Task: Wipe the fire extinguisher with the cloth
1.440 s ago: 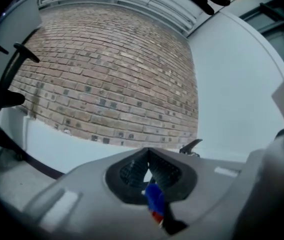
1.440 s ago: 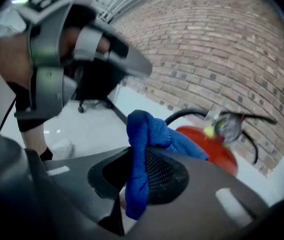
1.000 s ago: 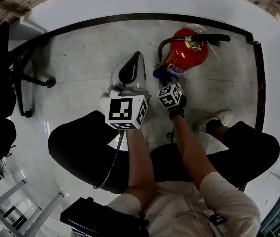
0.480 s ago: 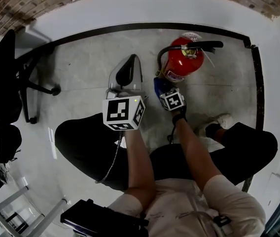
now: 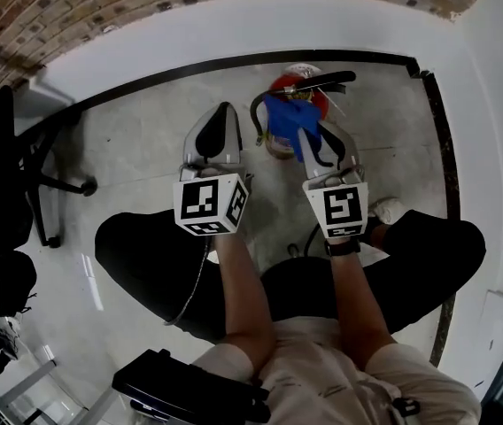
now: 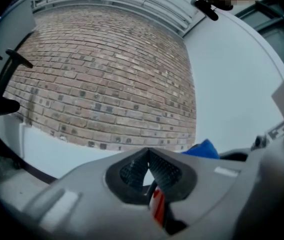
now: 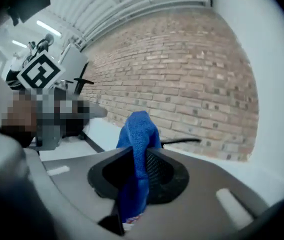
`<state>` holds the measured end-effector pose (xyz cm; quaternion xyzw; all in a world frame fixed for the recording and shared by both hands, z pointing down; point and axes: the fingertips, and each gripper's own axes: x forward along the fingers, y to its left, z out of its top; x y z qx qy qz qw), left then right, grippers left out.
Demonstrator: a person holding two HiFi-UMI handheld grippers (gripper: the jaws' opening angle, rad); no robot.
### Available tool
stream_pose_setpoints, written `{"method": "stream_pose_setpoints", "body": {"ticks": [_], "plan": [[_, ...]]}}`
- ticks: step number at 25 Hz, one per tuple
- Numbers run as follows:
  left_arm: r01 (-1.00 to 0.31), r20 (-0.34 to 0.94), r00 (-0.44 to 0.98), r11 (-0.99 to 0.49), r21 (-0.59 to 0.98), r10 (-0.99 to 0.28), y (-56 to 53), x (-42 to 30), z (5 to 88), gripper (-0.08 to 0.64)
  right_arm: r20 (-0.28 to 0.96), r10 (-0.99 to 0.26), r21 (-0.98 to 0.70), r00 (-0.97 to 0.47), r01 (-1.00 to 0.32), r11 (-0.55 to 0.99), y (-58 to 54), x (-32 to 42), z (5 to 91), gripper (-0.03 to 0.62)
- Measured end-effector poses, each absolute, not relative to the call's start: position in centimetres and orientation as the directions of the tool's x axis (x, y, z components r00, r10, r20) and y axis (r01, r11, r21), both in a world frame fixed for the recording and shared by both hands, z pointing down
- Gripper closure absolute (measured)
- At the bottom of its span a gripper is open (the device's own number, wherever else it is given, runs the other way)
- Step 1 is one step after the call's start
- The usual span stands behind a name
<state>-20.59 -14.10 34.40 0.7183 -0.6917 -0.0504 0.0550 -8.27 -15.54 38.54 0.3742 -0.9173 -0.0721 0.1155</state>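
The red fire extinguisher [image 5: 280, 140] stands on the floor by the white wall, its black handle [image 5: 322, 81] pointing right. A blue cloth [image 5: 287, 115] covers most of its body in the head view. My right gripper [image 5: 305, 134] is shut on that cloth [image 7: 139, 134], which sticks up between its jaws, held above the extinguisher. My left gripper [image 5: 223, 109] hangs to the left of the extinguisher, shut with nothing in it; its pads [image 6: 164, 170] meet at the tips. A strip of the red extinguisher [image 6: 157, 209] and the cloth [image 6: 204, 149] show past it.
A black office chair [image 5: 21, 166] stands at the left. A brick wall [image 5: 101, 7] rises over the white base wall, with a black skirting line [image 5: 172, 67] along the floor. The person's legs and a white shoe [image 5: 386, 209] lie close behind the extinguisher.
My right gripper has risen from low beside the extinguisher's base and carried the cloth up over its top. The left gripper shifted slightly forward.
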Motion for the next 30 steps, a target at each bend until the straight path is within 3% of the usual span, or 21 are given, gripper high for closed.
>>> {"method": "stream_pose_setpoints", "body": {"ticks": [3, 9, 14, 17, 22, 30], "plan": [[-0.987, 0.001, 0.054, -0.054, 0.151, -0.999, -14.2, -19.6, 34.4, 0.558, 0.180, -0.738, 0.320, -0.650, -0.671, 0.669, -17.1, -7.6, 38.5, 0.525], [-0.988, 0.007, 0.047, -0.045, 0.149, -0.999, -13.8, -20.3, 35.0, 0.558, 0.107, -0.728, 0.294, -0.677, -0.678, 0.674, -15.5, -7.4, 41.7, 0.531], [-0.985, 0.047, 0.041, -0.033, 0.170, -0.998, -14.0, -20.6, 37.2, 0.558, 0.330, -0.654, 0.376, -0.681, -0.540, 0.753, -13.5, -10.1, 48.3, 0.529], [-0.986, 0.066, 0.043, -0.032, 0.165, -0.997, -14.2, -20.3, 38.2, 0.558, 0.492, -0.585, 0.321, -0.645, -0.490, 0.811, -13.5, -11.0, 56.7, 0.528], [-0.989, 0.107, 0.021, -0.005, 0.145, -0.994, -14.5, -21.1, 39.9, 0.558, 0.638, -0.467, 0.293, -0.612, -0.368, 0.883, -13.5, -13.8, 68.3, 0.531], [-0.990, 0.144, 0.005, 0.015, 0.137, -0.990, -14.4, -22.4, 41.7, 0.558, 0.847, -0.323, 0.172, -0.422, -0.357, 0.918, -12.7, -11.7, 81.9, 0.531]]}}
